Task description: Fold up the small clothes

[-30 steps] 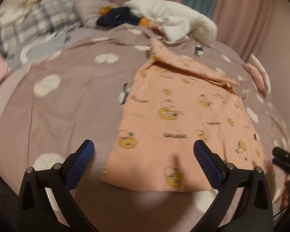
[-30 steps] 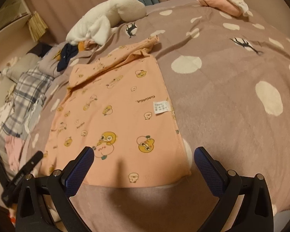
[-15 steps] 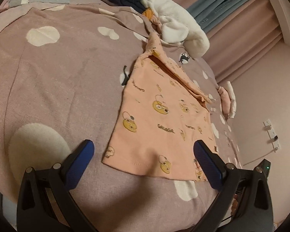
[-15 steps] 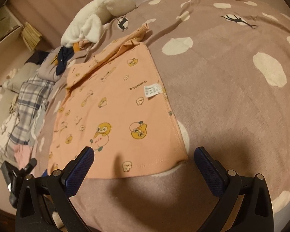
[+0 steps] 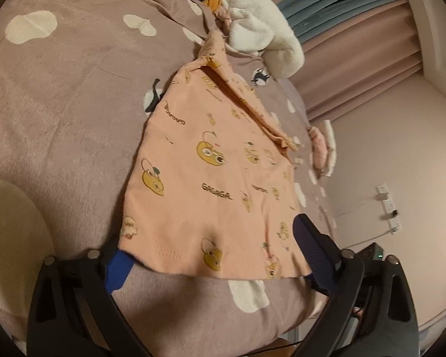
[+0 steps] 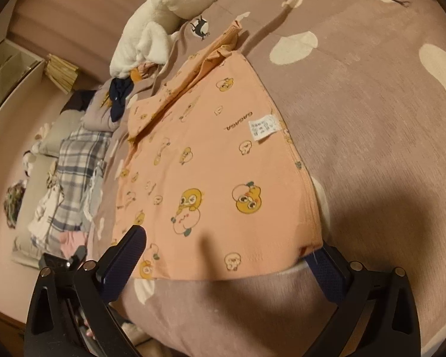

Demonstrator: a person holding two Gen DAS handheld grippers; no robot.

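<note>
The peach cartoon-print garment (image 5: 211, 178) lies flat on the mauve spotted blanket (image 5: 59, 104), its far end just short of a white plush toy (image 5: 252, 20). The left gripper (image 5: 211, 253) straddles the garment's near hem, one blue pad under the corner, its jaws closing from wide with the cloth between them. The right gripper (image 6: 232, 255) spans the hem's other corner, jaws wide, not pinching.

Peach printed garment (image 6: 211, 160) flat on spotted blanket (image 6: 371, 119), right gripper (image 6: 226, 255) straddling hem
</note>
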